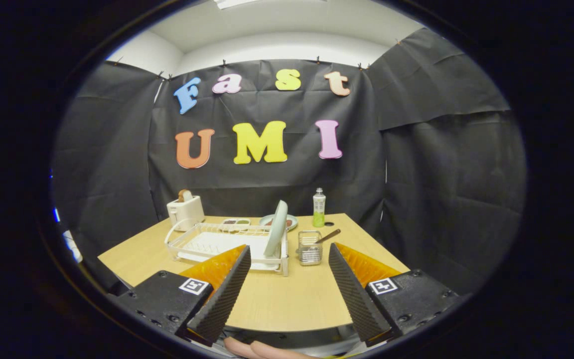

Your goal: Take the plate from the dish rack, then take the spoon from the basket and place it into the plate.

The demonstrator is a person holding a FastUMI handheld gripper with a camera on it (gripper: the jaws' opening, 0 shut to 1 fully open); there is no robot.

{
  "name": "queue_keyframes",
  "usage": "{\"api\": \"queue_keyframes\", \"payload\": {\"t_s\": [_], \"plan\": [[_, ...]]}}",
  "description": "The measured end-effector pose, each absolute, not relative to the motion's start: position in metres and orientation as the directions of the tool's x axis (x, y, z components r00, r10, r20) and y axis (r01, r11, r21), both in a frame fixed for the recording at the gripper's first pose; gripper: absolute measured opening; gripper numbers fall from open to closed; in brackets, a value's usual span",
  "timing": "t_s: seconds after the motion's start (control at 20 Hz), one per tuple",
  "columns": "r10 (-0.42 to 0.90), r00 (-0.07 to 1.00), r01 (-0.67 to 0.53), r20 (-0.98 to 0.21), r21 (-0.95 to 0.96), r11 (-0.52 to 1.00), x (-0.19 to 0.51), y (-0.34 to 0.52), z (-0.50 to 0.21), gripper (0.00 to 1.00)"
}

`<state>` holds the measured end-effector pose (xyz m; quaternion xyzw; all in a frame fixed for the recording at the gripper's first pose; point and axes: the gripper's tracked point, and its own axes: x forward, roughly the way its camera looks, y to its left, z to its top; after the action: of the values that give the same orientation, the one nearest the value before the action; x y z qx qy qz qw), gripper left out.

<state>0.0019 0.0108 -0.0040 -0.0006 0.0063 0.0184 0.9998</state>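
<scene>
— On the light wooden table (277,299), location of task items?
— Pale green round plate (277,227) upright in white wire dish rack (217,244); beside it, small wire basket (310,248) holding what looks like a brown-handled spoon (329,235).
— Gripper (289,257)?
— Fingers spread wide, nothing held, items well beyond.

We see bare counter (277,299) ahead of the spread gripper (289,254); dish rack (217,244) and basket (310,248) block beyond.

One plate (277,227), one dish rack (207,243), one basket (310,248), one spoon (329,235), one bottle (319,208), one toaster (185,211).
</scene>
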Motion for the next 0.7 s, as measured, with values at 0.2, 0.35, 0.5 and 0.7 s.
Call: {"api": "queue_keyframes", "payload": {"t_s": [0.2,0.35,0.5,0.7], "plan": [[0.099,0.993,-0.099,-0.060,0.010,0.995,0.010,0.023,-0.001,1.00],[0.109,0.989,-0.113,-0.099,-0.032,0.993,0.031,0.028,0.011,1.00],[0.110,0.980,-0.129,-0.164,-0.110,0.986,0.067,0.038,0.028,1.00],[0.083,0.964,-0.122,-0.251,-0.146,0.982,0.130,0.053,0.056,1.00]]}}
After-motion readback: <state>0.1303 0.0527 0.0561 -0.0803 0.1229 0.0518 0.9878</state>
